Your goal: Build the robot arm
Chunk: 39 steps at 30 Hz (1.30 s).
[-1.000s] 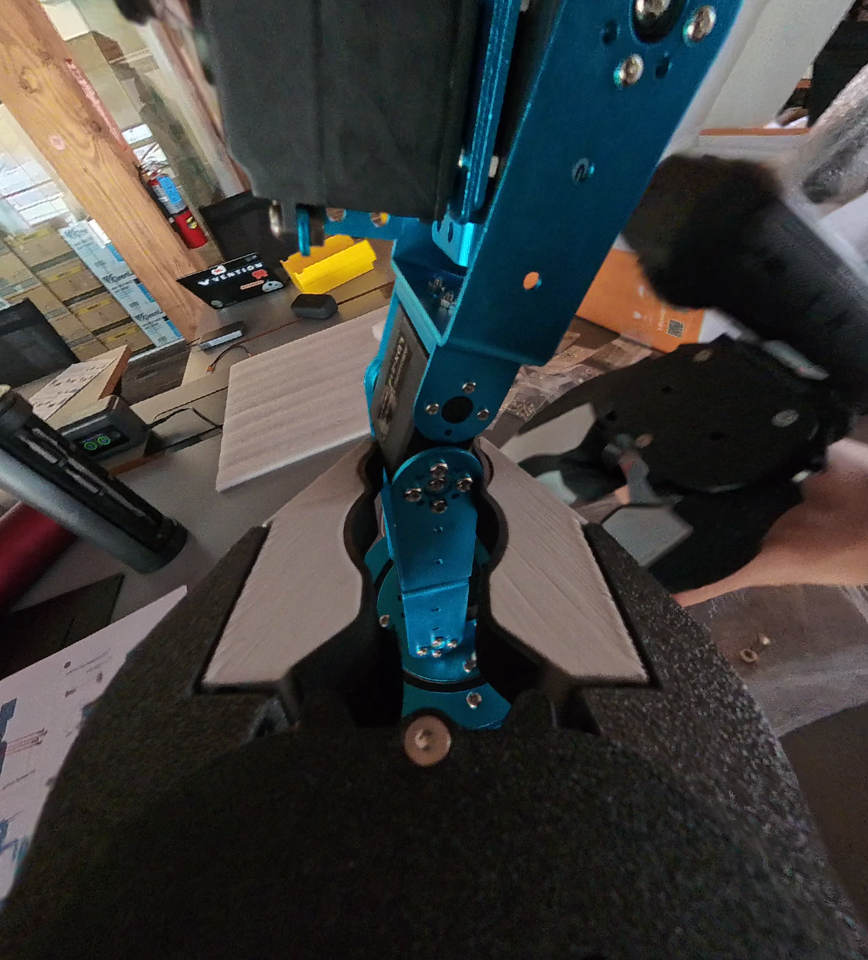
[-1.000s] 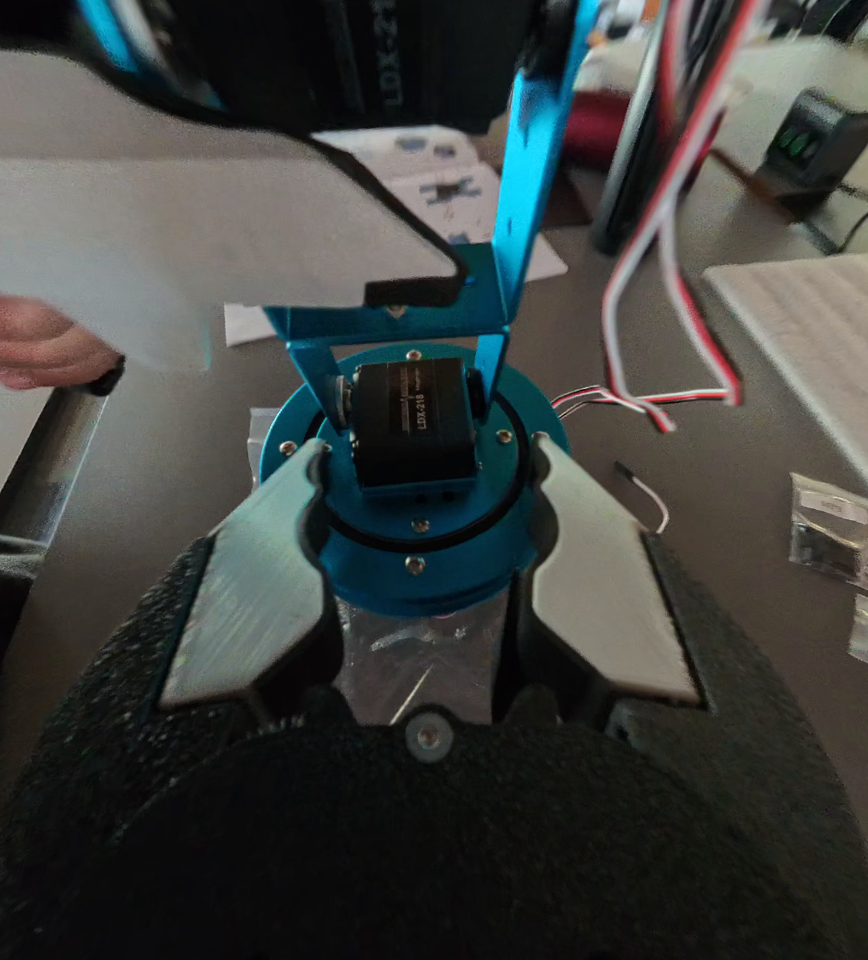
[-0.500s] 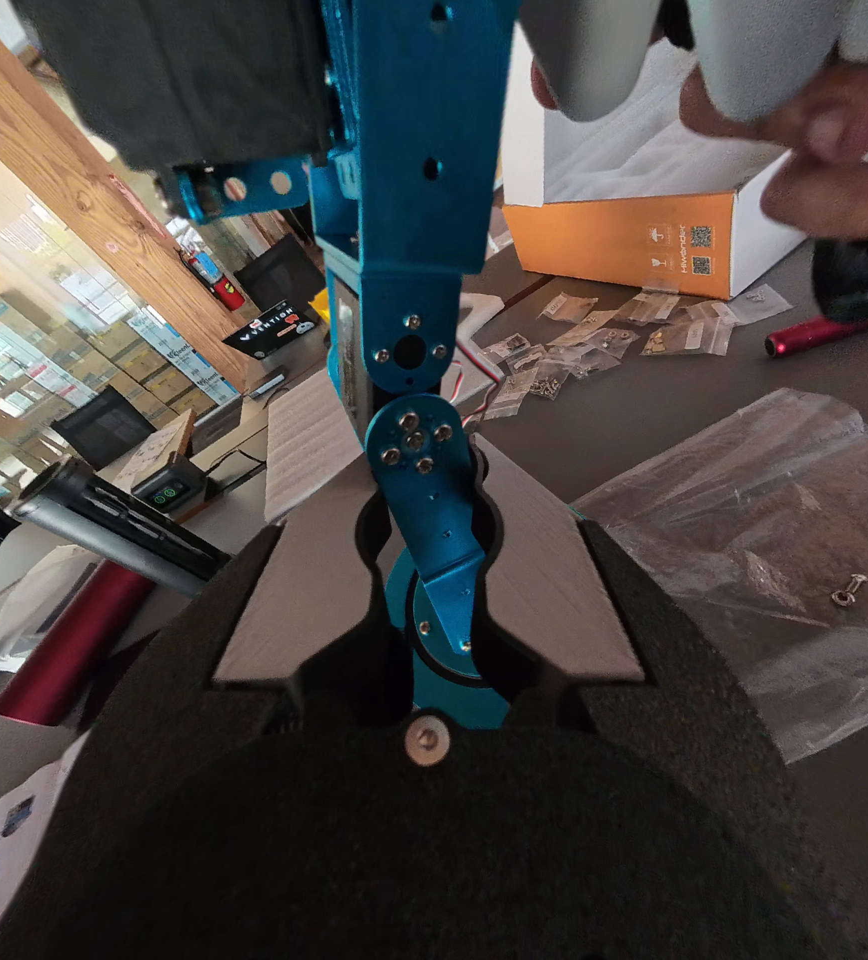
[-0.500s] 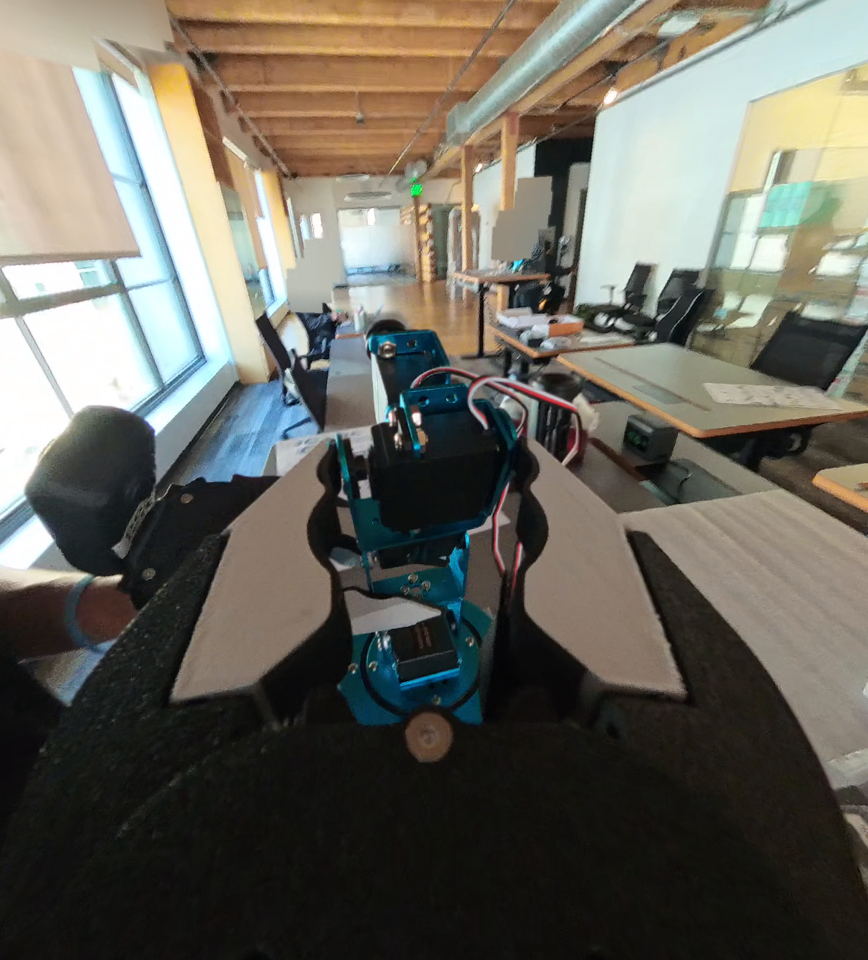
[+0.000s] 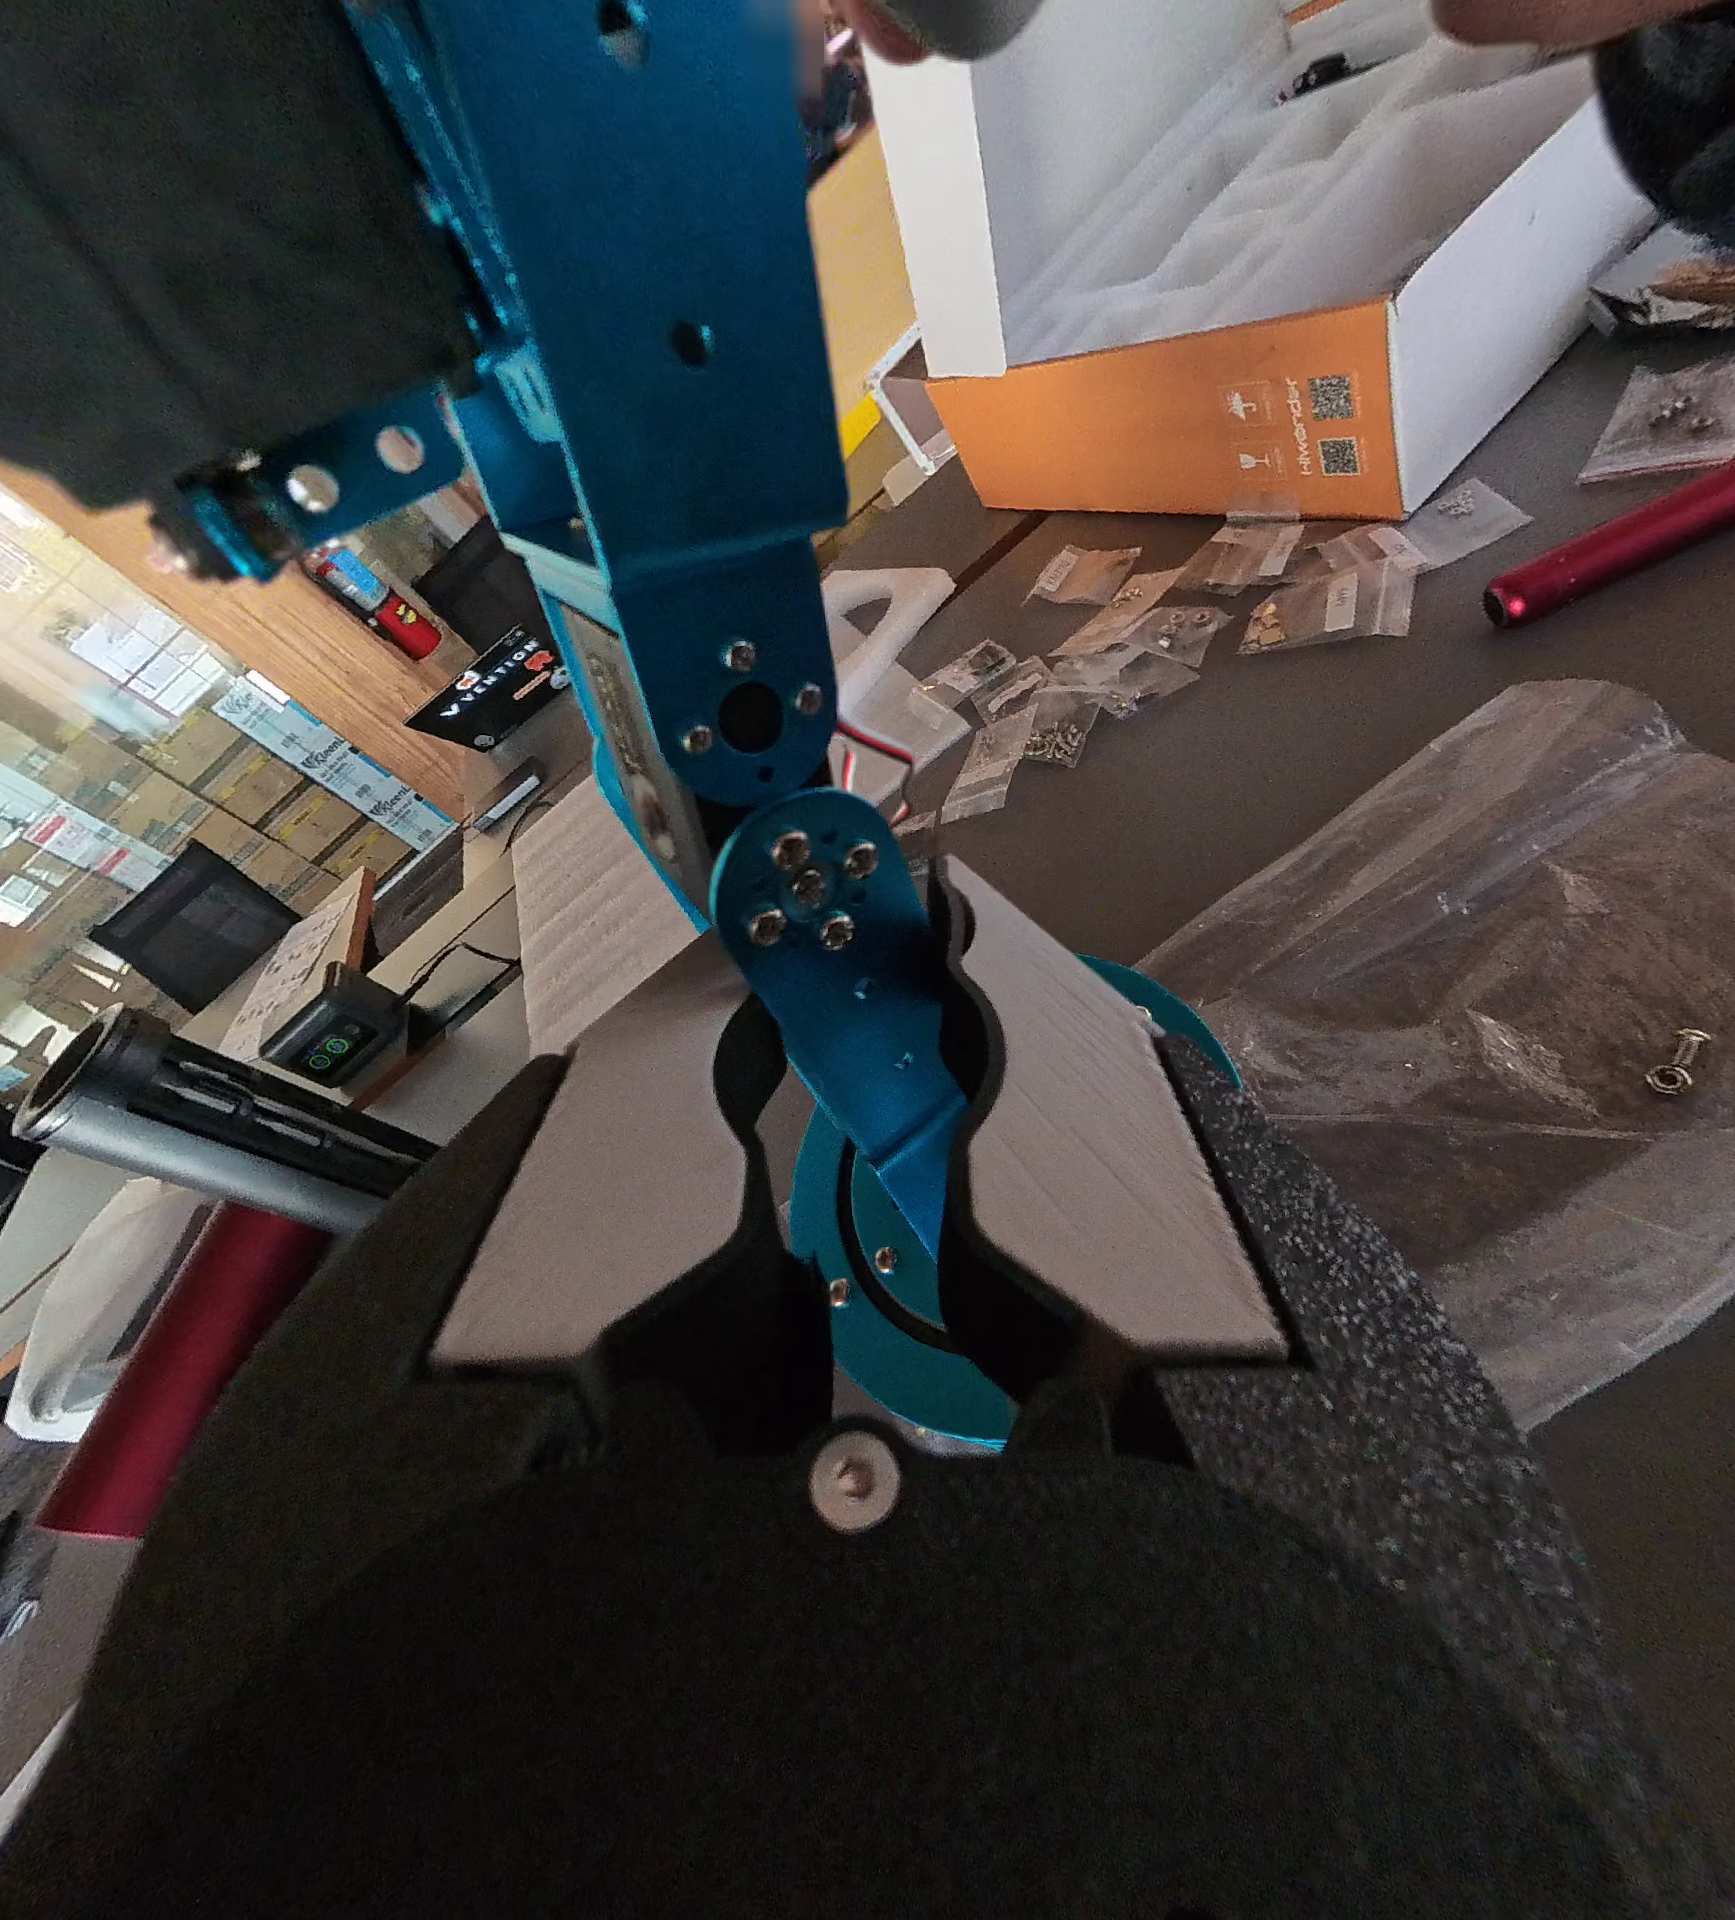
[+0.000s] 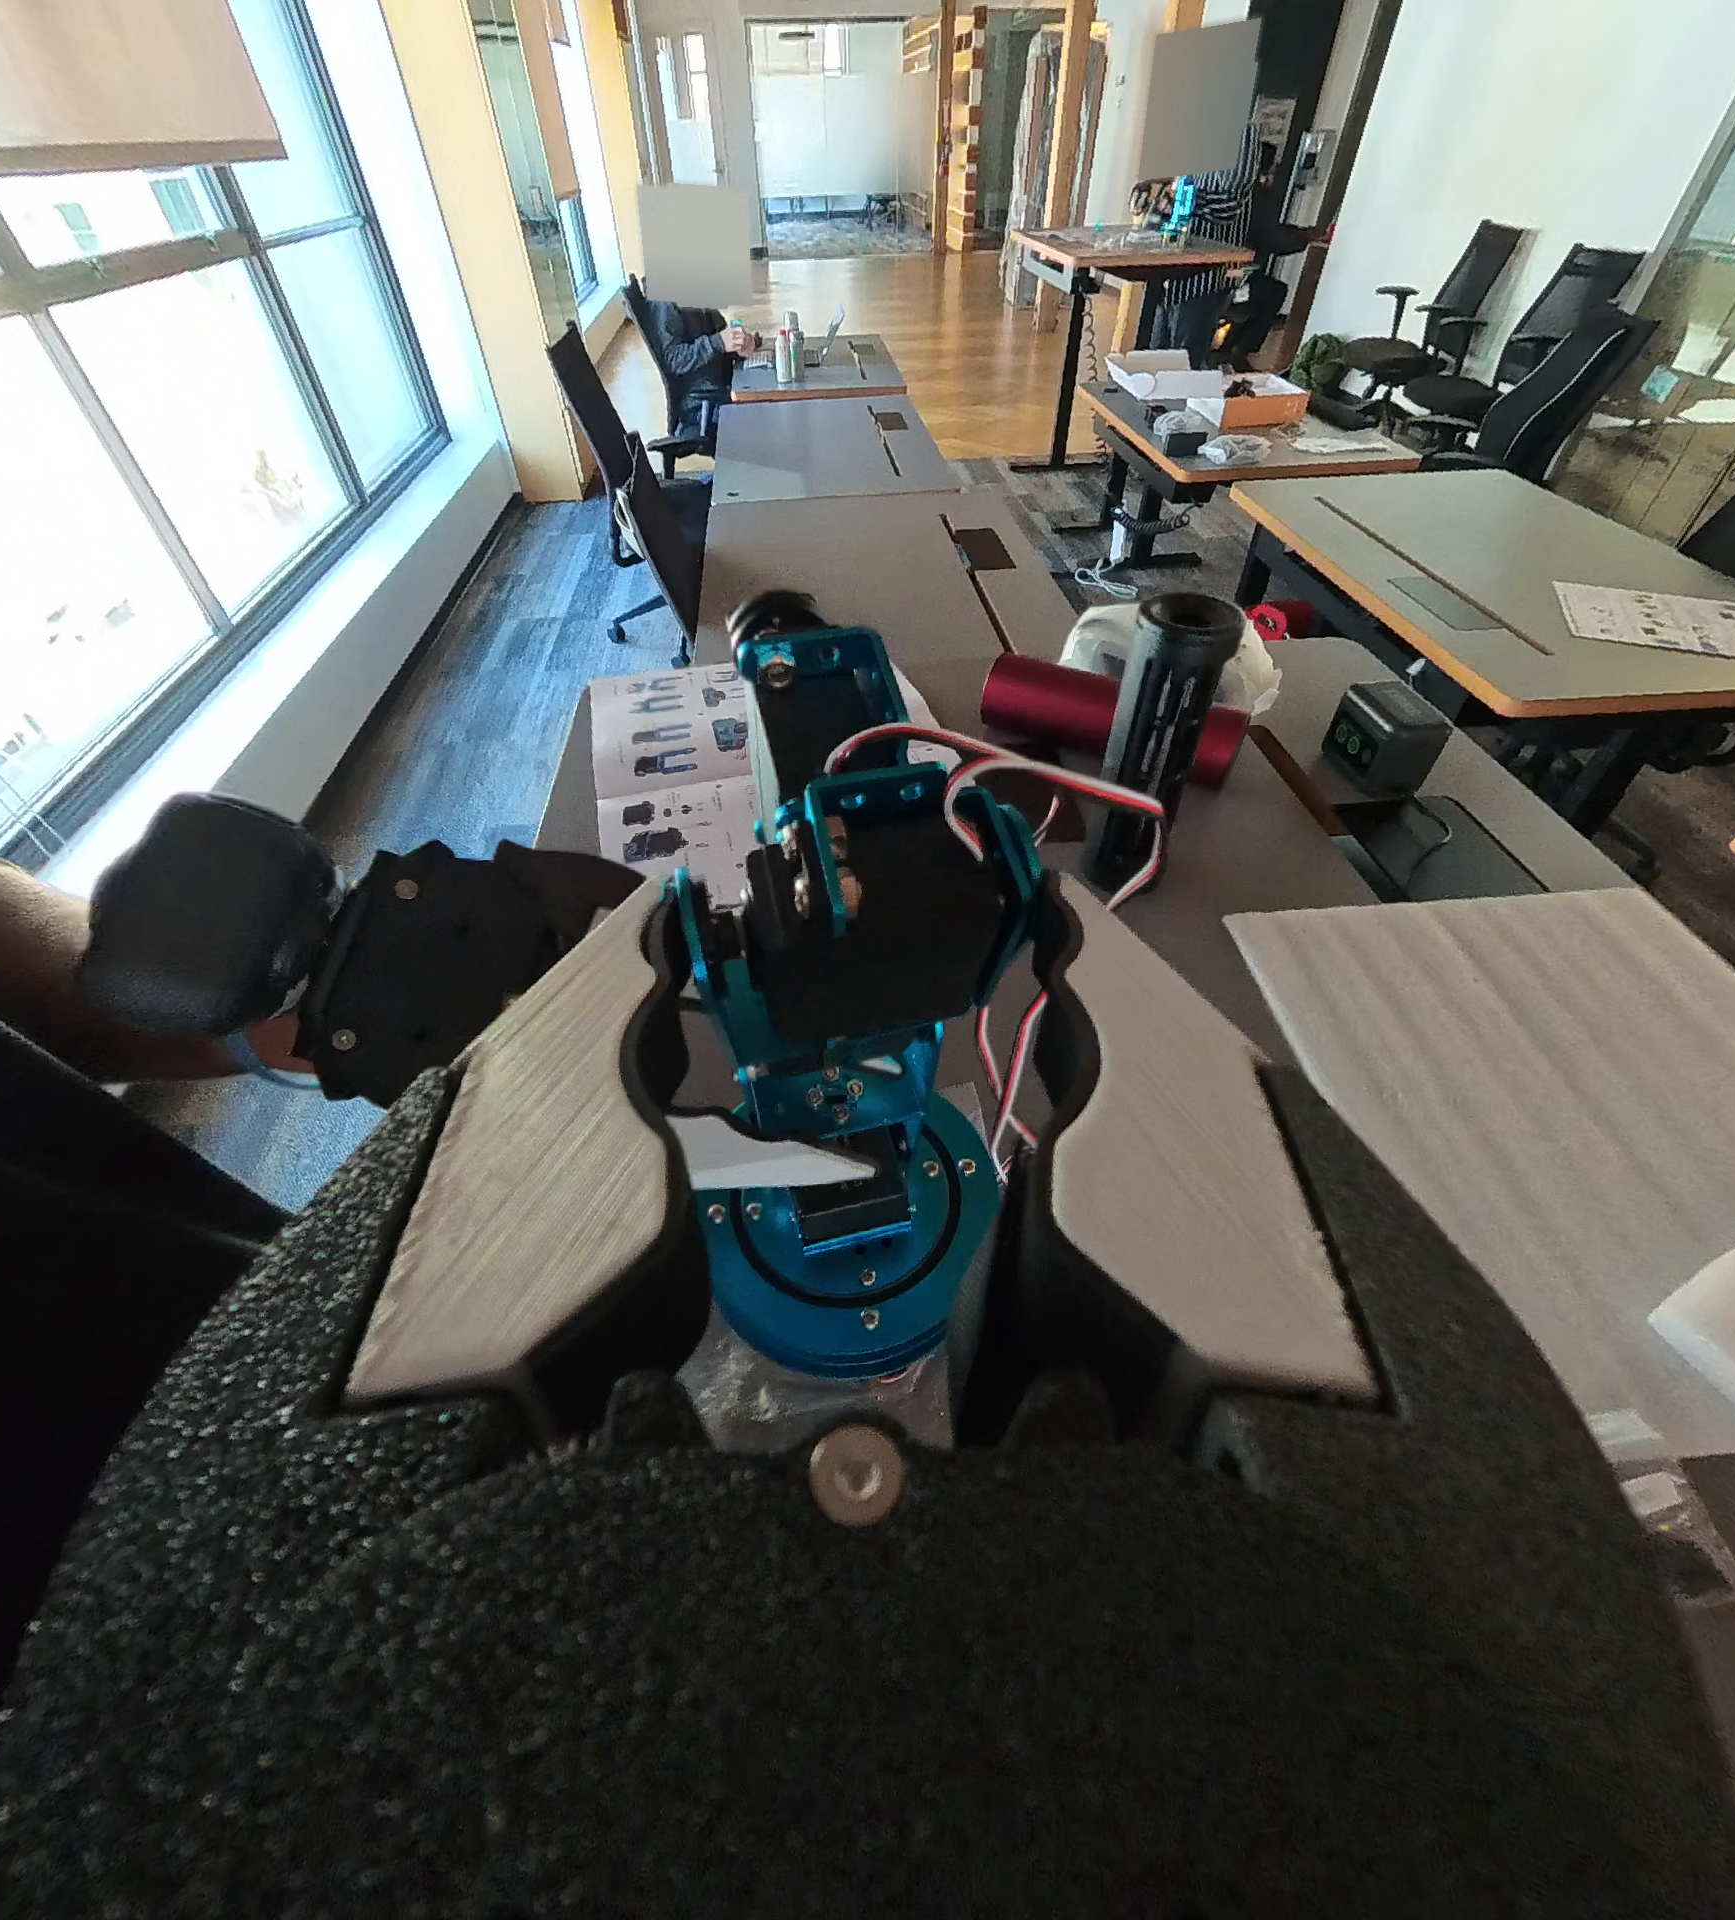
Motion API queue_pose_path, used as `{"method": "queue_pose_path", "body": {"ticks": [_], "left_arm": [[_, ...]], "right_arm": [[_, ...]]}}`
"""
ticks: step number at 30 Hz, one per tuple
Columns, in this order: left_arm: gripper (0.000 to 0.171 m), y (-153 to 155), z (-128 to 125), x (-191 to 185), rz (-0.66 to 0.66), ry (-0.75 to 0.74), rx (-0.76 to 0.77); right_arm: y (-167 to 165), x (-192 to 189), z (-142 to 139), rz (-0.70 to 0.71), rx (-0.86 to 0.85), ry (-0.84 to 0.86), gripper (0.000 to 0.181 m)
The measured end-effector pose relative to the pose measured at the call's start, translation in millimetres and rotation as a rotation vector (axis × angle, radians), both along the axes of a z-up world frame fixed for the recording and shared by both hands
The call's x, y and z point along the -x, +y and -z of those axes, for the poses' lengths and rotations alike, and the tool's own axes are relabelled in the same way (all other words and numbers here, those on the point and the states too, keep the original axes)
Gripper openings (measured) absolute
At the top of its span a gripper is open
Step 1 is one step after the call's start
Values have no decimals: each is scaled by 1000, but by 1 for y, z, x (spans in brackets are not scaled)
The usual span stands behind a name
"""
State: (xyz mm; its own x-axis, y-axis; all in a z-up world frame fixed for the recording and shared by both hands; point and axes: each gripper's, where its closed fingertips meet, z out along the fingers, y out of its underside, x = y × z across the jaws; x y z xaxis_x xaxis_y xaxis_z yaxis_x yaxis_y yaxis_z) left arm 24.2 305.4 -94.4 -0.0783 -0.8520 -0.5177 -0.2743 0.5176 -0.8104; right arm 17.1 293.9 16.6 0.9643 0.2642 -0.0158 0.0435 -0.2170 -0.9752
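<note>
A small blue metal robot arm (image 6: 842, 935) with black servos stands on its round blue base (image 6: 842, 1278) on the grey desk (image 6: 1258, 831). My left gripper (image 5: 832, 935) is shut on the arm's lower blue bracket (image 5: 852, 997), just above the base ring (image 5: 884, 1340). It also shows in the right wrist view (image 6: 427, 966), coming in from the left. My right gripper (image 6: 858, 914) is closed around the arm's upper servo block (image 6: 873, 935), a finger on each side. Red, white and black servo wires (image 6: 1008, 790) loop beside it.
An orange and white box (image 5: 1206, 416), small bags of screws (image 5: 1102, 665), a red tube (image 5: 1673, 530) and a clear plastic bag (image 5: 1517, 1039) with a loose bolt (image 5: 1673, 1075) lie to the right. A black cylinder (image 6: 1154, 748), white foam sheet (image 6: 1517, 1091) and instruction sheet (image 6: 665, 748) lie around the arm. The gap from one gripper's tips to the other's is roughly 11 cm.
My right gripper has risen from the round base to the upper servo block and closed around it. My left gripper has stayed shut on the lower bracket while the arm tilted.
</note>
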Motion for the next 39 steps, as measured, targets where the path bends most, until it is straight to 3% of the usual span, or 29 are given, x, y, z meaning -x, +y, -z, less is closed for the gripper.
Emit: {"method": "queue_pose_path", "body": {"ticks": [13,16,18,20,24,27,30,35,37,39], "left_arm": [[22,-18,3,-4,73,48,35],[42,-16,6,0,56,49,47],[45,-14,1,7,50,23,74],[47,-15,-5,18,61,0,144],[46,-17,-8,44,45,-1,333],[45,-21,9,67,14,65,473],[43,-36,48,93,-9,229,598],[44,-77,110,129,-99,582,750],[44,-92,117,135,-108,633,783],[44,-96,109,130,-129,560,807]], "right_arm": [[6,7,-8,-22,-13,-79,67],[-8,-3,-18,39,-69,-124,69],[-32,-17,-22,86,-92,-81,66],[-63,-32,6,114,6,-22,56],[-123,-15,161,-2,480,86,49],[-136,9,232,-76,576,113,39],[-132,18,256,-105,584,45,32],[-126,14,263,-139,590,-119,20],[-125,13,264,-151,595,-152,13],[-127,12,264,-162,590,-168,6]]}}
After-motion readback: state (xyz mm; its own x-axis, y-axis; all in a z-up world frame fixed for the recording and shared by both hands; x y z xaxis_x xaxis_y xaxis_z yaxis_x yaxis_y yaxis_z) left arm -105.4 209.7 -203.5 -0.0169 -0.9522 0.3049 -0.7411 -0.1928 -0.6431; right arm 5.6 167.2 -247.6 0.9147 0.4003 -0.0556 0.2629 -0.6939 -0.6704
